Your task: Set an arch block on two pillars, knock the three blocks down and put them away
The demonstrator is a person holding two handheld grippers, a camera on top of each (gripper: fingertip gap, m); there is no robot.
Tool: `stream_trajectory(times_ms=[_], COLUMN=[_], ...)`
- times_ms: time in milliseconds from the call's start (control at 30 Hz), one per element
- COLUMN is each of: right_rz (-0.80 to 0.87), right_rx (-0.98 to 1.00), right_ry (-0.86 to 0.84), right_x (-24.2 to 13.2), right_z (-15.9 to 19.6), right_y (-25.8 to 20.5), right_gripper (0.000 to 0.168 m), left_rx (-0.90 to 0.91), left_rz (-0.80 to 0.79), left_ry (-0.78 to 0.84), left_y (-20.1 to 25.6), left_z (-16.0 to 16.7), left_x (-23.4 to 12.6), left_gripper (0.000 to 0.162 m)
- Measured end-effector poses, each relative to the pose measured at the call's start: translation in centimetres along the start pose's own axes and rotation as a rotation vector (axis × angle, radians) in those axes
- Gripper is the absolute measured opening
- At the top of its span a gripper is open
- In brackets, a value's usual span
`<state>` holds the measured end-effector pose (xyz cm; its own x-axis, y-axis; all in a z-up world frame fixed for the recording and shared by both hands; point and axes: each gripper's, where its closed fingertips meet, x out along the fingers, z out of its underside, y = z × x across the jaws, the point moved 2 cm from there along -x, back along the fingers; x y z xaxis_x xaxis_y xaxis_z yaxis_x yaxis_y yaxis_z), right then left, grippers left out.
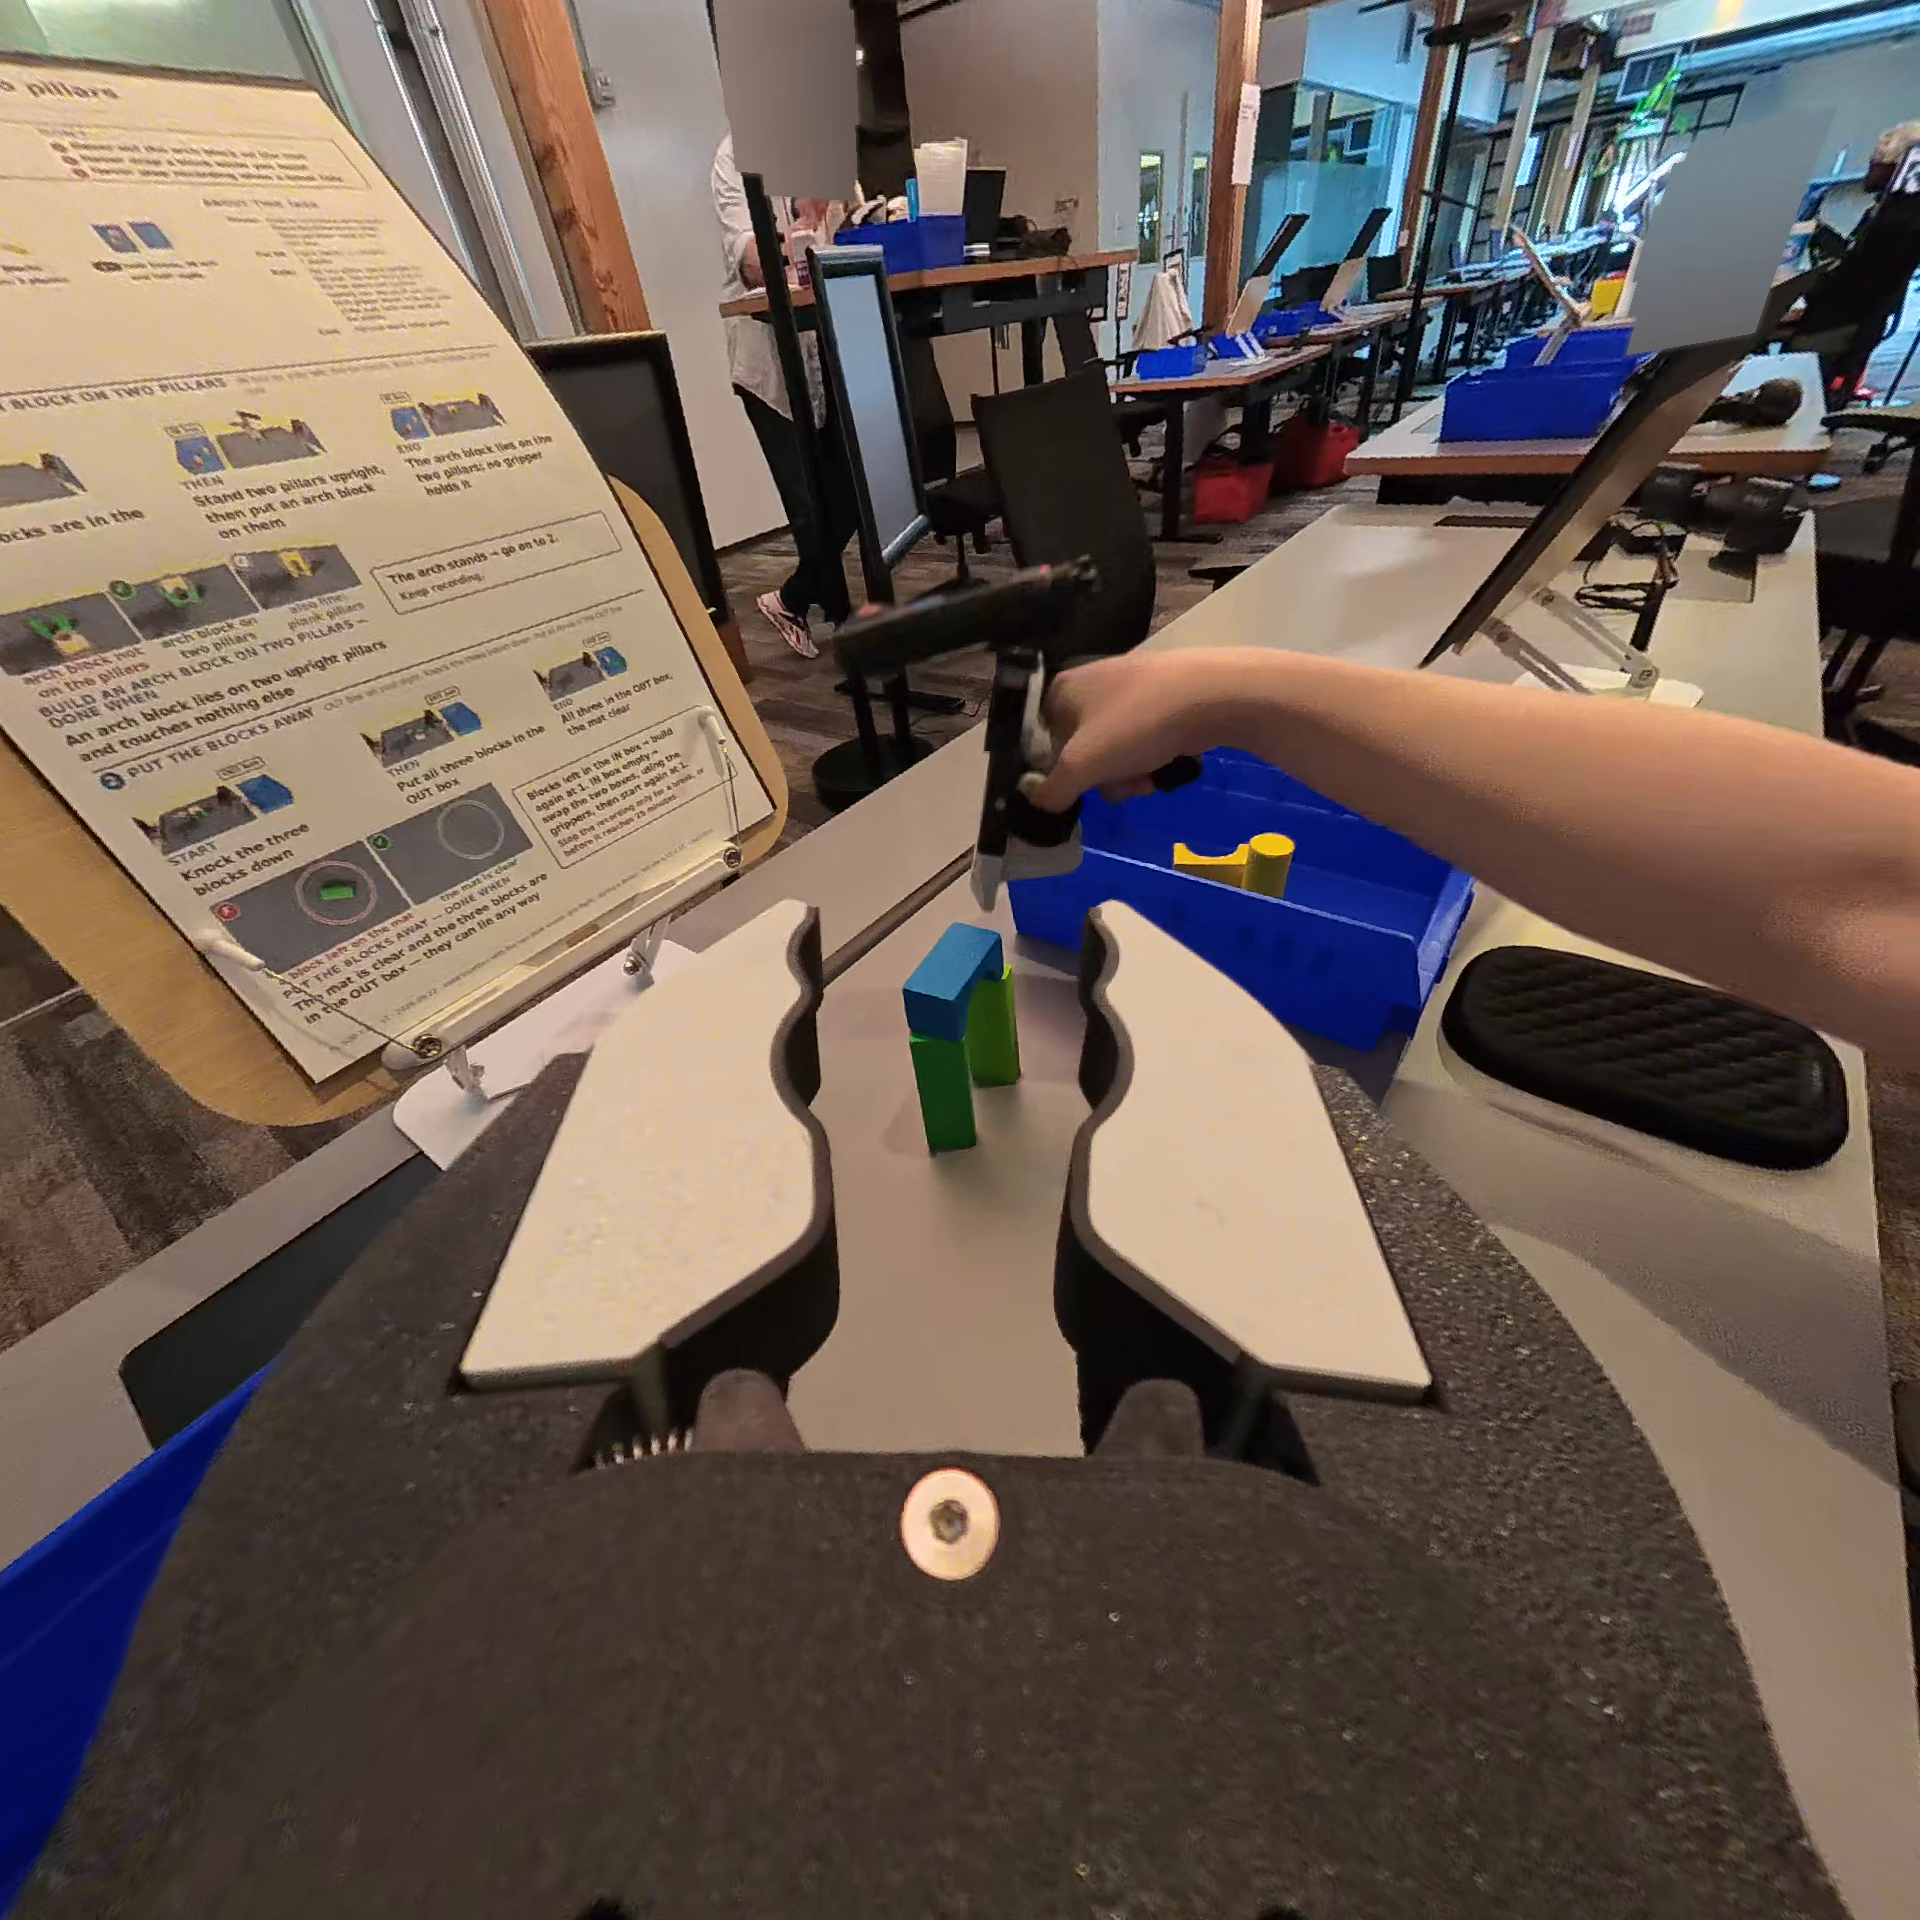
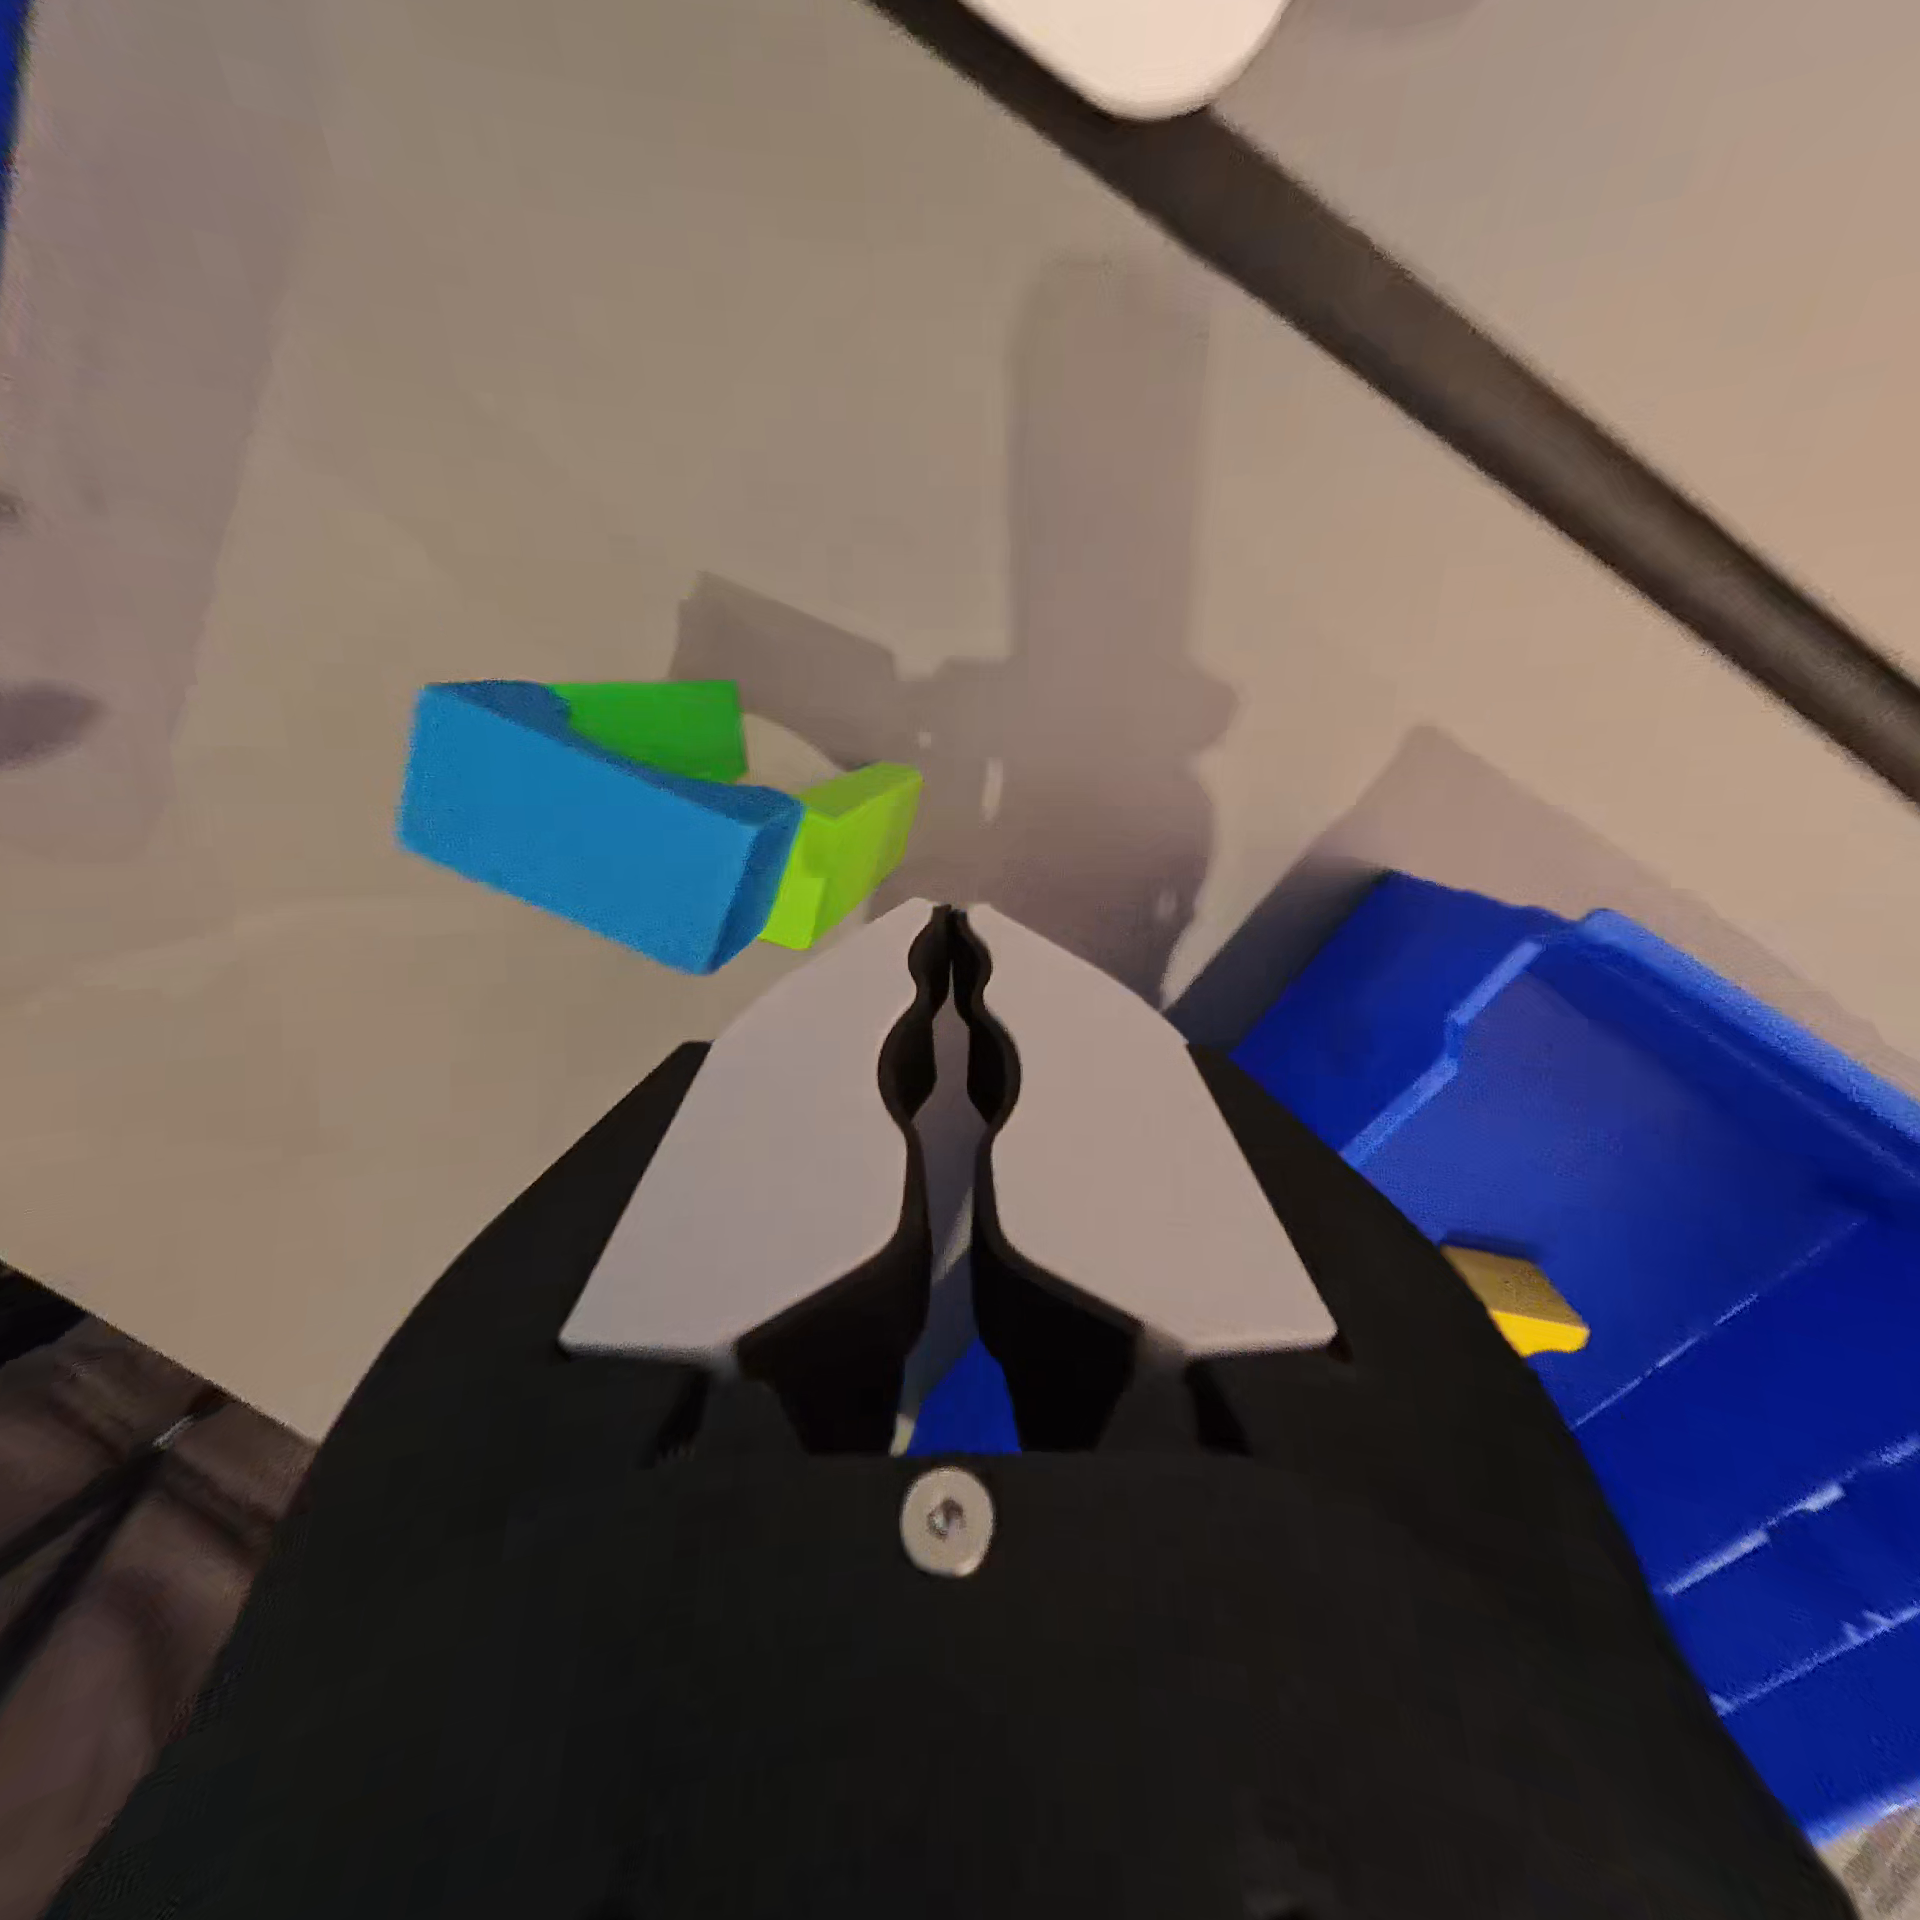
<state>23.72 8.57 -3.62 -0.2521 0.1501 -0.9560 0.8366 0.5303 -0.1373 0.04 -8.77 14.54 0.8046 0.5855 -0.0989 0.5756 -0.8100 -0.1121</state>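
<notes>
Standing on the grey bench is a small arch: a blue arch block is resting across two green pillars, a darker green pillar nearer the left wrist camera and a lighter green pillar behind it. Both pillars are standing upright, and the arch block is lying on their tops, touched by neither tool.

The left tool is hanging released, its two pale fingers spread wide apart, and the arch is showing in the gap between them, farther off than the fingertips, with nothing gripped.

The right tool is clenched on nothing, its fingertips meeting at the front. In the right wrist view, which is blurred, it is pointing down at the bench just beside the arch, closest to the lighter pillar, and I cannot tell whether its tip is touching that pillar. In the left wrist view the same tool is hanging just beyond the arch, held in a person's hand whose arm is reaching in over a blue bin.

That bin is sitting on the bench beyond the arch, on the right tool's side. A yellow arch block and a yellow cylinder are lying inside it.

Beside the bin, a black padded rest is lying on the bench. To the other side of the arch, an instruction board is leaning on a stand.
</notes>
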Motion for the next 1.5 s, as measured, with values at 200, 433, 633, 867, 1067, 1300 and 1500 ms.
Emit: stream_trajectory(times_ms=[200,433,633,867,1067,1300,1500], right_rz=[-0.042,-0.056,-0.058,-0.267,-0.298,-0.209,-0.466], right_rx=[0.101,0.096,0.09,-0.119,-0.364,-0.571,-0.822], right_ry=[-0.093,-0.082,-0.093,-0.041,0.181,0.525,0.722], right_x=[3.4,4.1,5.1,7.3,1.4,-3.8,1.8], right_z=[0.7,0.9,0.8,-1.5,-4.8,-3.2,4.6], right_y=[1.5,2.0,1.8,-7.3,-14.1,-17.0,-22.6], right_gripper=[0.001,0.001,0.001,0.001,0.001,0.047,0.054], left_rx=[-0.018,0.0,-0.007,0.01,0.007,0.093,0.154], left_rz=[0.002,-0.02,-0.017,-0.023,-0.022,-0.088,-0.165], left_ry=[0.023,0.0,-0.014,-0.064,-0.103,-0.295,-0.347], left_y=[-0.5,-0.8,-0.9,-0.9,-0.9,-1.5,-2.9], left_z=[-0.5,-0.3,-0.1,0.7,1.3,4.0,3.9], left_x=[-0.8,-0.9,-0.8,-0.2,0.0,0.5,-1.0], left_gripper=[0.046,0.047,0.047,0.047,0.048,0.061,0.064])
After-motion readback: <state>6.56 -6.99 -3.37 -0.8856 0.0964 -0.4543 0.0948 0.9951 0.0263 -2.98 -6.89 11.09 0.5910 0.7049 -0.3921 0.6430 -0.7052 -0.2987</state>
